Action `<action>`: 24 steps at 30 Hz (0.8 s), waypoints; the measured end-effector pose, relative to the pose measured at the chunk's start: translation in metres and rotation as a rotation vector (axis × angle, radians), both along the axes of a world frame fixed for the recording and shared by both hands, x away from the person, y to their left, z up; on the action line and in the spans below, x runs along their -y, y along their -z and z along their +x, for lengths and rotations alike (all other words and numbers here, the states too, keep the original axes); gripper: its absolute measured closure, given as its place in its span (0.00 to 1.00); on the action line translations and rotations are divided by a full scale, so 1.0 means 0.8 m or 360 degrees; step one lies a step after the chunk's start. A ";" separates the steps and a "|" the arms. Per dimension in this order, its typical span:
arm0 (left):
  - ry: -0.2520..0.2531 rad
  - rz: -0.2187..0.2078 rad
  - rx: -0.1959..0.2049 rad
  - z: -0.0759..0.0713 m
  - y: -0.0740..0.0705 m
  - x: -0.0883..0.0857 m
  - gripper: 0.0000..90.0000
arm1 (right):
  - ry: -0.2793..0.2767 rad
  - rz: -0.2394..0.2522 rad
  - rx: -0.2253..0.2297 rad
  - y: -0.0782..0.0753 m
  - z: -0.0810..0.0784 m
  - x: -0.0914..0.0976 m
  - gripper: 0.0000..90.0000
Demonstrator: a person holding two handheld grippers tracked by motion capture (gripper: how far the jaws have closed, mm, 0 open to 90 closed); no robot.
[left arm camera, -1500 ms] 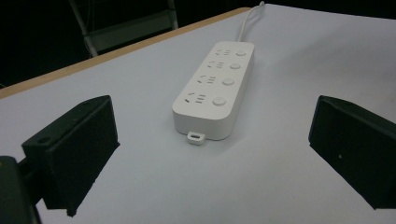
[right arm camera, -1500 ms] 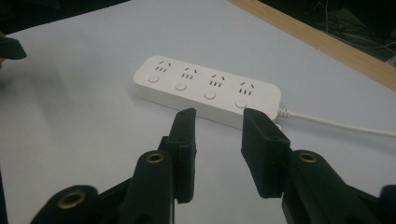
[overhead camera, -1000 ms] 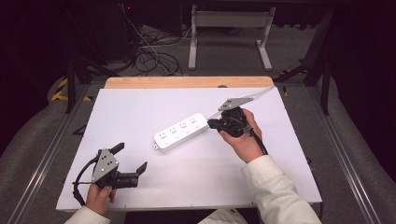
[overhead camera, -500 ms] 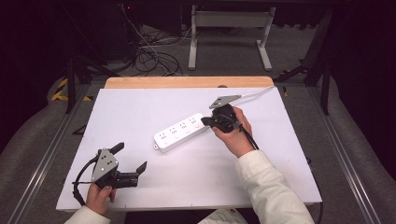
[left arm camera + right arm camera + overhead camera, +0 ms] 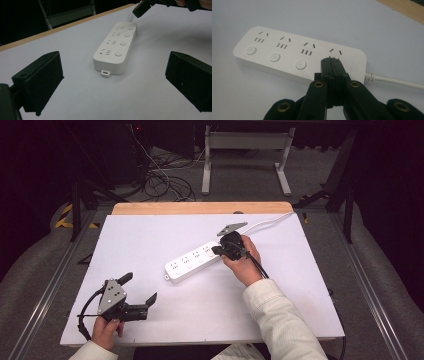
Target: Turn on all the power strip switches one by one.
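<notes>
**Closed right jaws reach the strip's cable end**

Nearest us, our left gripper (image 5: 132, 297) rests at the table's (image 5: 300, 320) front edge, jaws spread, empty. Mid-table lies the white power strip (image 5: 194, 262), four sockets with buttons. Our right gripper (image 5: 333, 65), jaws pressed together on nothing, has moved in over the last second onto the end socket; we judge a switch press is coming.

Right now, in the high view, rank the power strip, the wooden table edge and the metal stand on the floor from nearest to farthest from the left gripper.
1. Power strip, mid-table, up and right of the left gripper.
2. Wooden table edge, along the far side.
3. Metal stand, on the floor beyond the table.
</notes>
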State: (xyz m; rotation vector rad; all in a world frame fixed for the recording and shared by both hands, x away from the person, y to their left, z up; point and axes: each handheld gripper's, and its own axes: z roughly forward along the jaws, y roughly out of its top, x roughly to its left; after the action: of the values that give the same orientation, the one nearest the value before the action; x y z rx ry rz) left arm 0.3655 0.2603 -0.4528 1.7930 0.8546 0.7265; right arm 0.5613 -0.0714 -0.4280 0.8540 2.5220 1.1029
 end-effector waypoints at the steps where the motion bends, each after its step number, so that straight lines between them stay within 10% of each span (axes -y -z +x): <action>1: 0.0000 0.0002 -0.0001 0.000 0.000 0.000 0.02 | 0.0003 -0.0008 0.0002 0.002 0.002 -0.002 1.00; 24: 0.0001 0.0003 0.0000 0.001 0.000 -0.001 0.02 | 0.0024 -0.0051 -0.0020 0.028 0.015 -0.022 1.00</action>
State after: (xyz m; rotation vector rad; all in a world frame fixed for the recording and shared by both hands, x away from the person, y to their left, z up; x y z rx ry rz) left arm 0.3660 0.2610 -0.4527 1.7951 0.8539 0.7273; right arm 0.5732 -0.0541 -0.4502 0.8728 2.5324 1.0528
